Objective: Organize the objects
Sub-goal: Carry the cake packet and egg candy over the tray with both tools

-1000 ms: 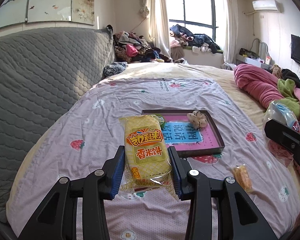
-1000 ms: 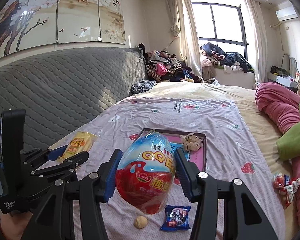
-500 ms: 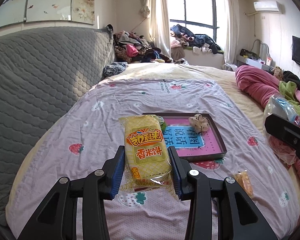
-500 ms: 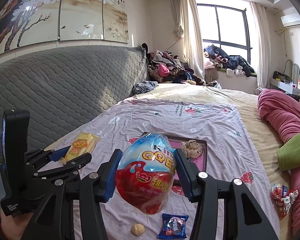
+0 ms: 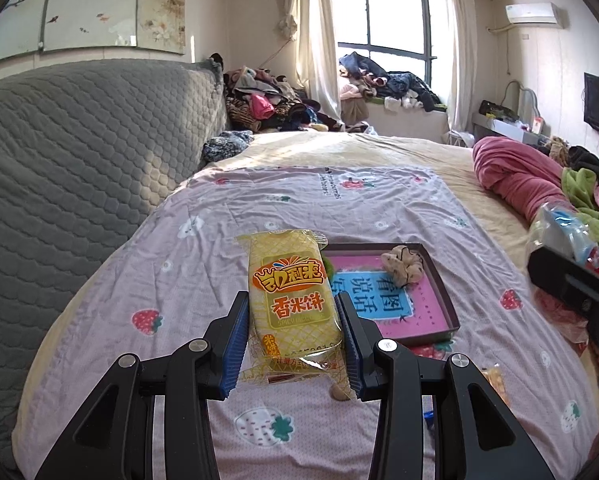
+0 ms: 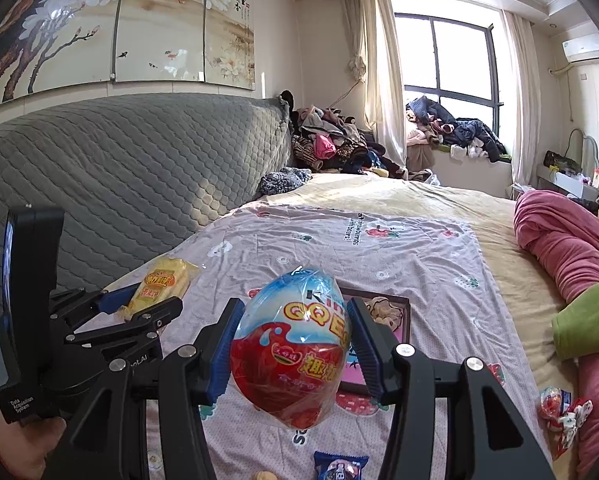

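Carrying both snacks, aim for the tray at 1 o'clock. Left gripper pinches the cracker pack; right gripper clamps the egg. Lower each flat before loosening.

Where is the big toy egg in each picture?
Left wrist view: the toy egg peeks in at the far right edge, only its clear blue top showing above the right tongs.
Right wrist view: the egg fills the lower middle, clamped between the right tongs.
Shared landmark: the dark-rimmed pink tray on the bedspread.
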